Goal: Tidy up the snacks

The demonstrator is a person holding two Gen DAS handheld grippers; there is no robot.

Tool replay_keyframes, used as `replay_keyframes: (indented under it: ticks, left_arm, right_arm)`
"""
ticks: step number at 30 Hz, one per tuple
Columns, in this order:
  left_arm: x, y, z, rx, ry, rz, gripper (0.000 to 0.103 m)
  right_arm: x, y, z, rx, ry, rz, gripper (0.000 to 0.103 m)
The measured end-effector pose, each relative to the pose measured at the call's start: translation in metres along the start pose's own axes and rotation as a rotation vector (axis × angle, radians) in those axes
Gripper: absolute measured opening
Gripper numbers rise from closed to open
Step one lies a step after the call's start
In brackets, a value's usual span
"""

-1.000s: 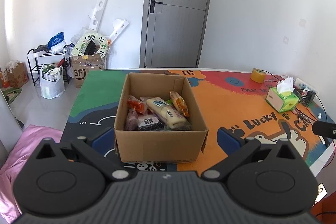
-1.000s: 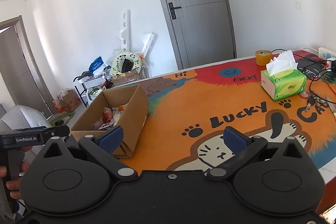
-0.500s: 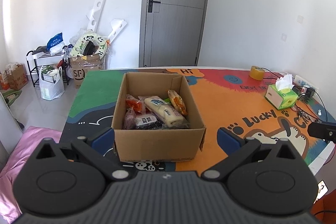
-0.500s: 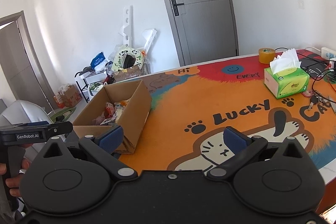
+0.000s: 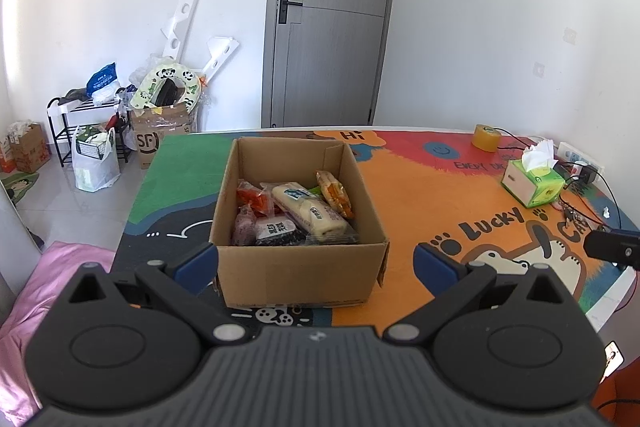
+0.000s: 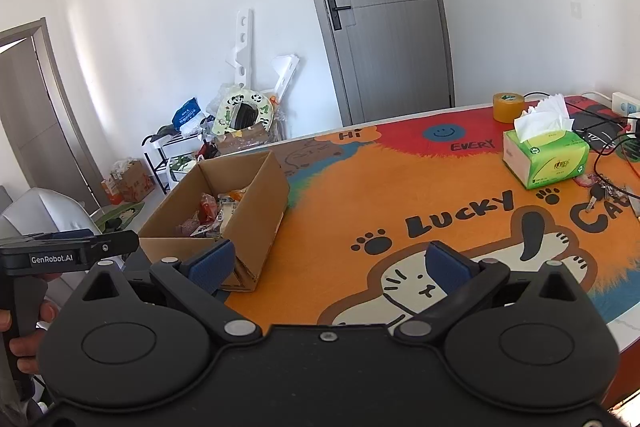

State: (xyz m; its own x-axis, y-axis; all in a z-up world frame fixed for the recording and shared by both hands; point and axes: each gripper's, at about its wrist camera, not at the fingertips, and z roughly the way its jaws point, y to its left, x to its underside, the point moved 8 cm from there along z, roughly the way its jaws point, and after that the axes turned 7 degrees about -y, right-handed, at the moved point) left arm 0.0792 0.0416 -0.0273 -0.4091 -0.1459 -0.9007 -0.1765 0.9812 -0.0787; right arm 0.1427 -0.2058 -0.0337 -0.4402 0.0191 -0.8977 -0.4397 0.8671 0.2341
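L gripper (image 5: 314, 261) spread wide, empty, my view dead-on the cardboard box (image 5: 298, 271) w/ snack packs (image 5: 294, 213) inside. R gripper (image 6: 328, 265) also spread, empty; box at its 10 o'clock on the mat (image 6: 400, 195), tissue box (image 6: 546, 161) at 2.

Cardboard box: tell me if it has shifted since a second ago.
No. The cardboard box keeps its place beside the mat's Hi print; only the camera drifted slightly.

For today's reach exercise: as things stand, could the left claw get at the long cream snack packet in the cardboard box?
Probably yes. The left claw is open, facing the cardboard box, whose top is open; the cream packet lies on top, uncovered.
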Motion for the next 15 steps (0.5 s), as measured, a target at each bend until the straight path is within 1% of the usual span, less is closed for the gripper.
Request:
replay_keyframes:
  ticks: [15]
  left_arm:
    - [0.0013,-0.0056,0.0001,0.009,0.004,0.008,0.103]
  right_arm:
    - [0.0028,0.0031,0.0017,-0.013,0.009,-0.006,0.103]
